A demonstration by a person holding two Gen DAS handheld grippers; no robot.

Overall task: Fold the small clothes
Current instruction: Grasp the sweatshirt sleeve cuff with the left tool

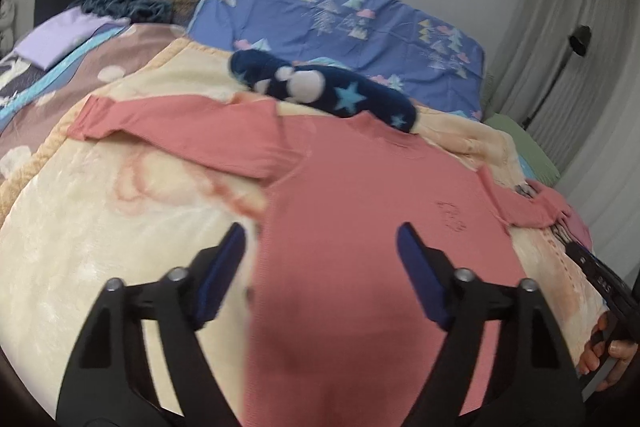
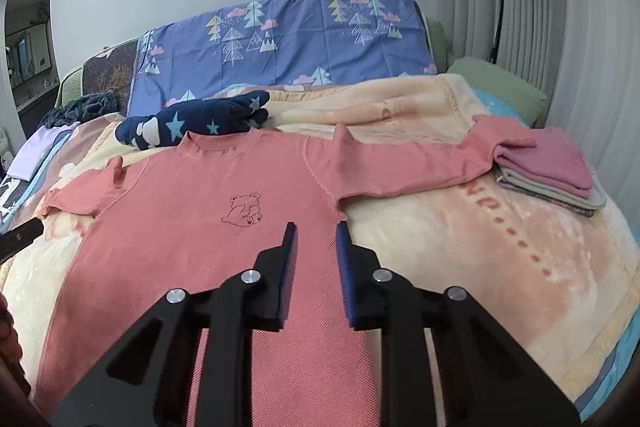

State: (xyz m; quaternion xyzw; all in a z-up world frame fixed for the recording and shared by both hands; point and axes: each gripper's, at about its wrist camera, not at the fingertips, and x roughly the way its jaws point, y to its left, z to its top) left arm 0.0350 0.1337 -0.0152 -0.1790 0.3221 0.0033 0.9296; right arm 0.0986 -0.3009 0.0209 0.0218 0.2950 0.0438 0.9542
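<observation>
Right wrist view: my right gripper (image 2: 316, 227) hangs narrowed yet empty, left gripper (image 1: 320, 231) wide, over the limp, light pink knit long-sleeved sweater (image 2: 192, 203); I'd pinch a sleeve cuff.

You are looking at a cream blanket (image 2: 460, 227) lying over the bed, carrying the pink top (image 2: 192, 211) at frame centre, folded clothes (image 2: 552, 171) right, a navy star garment (image 2: 200, 123) behind.

1. The cream blanket (image 2: 500, 247) lies bare to the right of the pink shirt (image 2: 192, 227), so a gripper can pass there
2. A stack of folded cloths (image 2: 552, 171) stands on the right edge, touching the right sleeve end
3. A navy star garment (image 2: 200, 123) lies just behind the collar and blocks the way there
4. The blanket left of the shirt is also bare
</observation>
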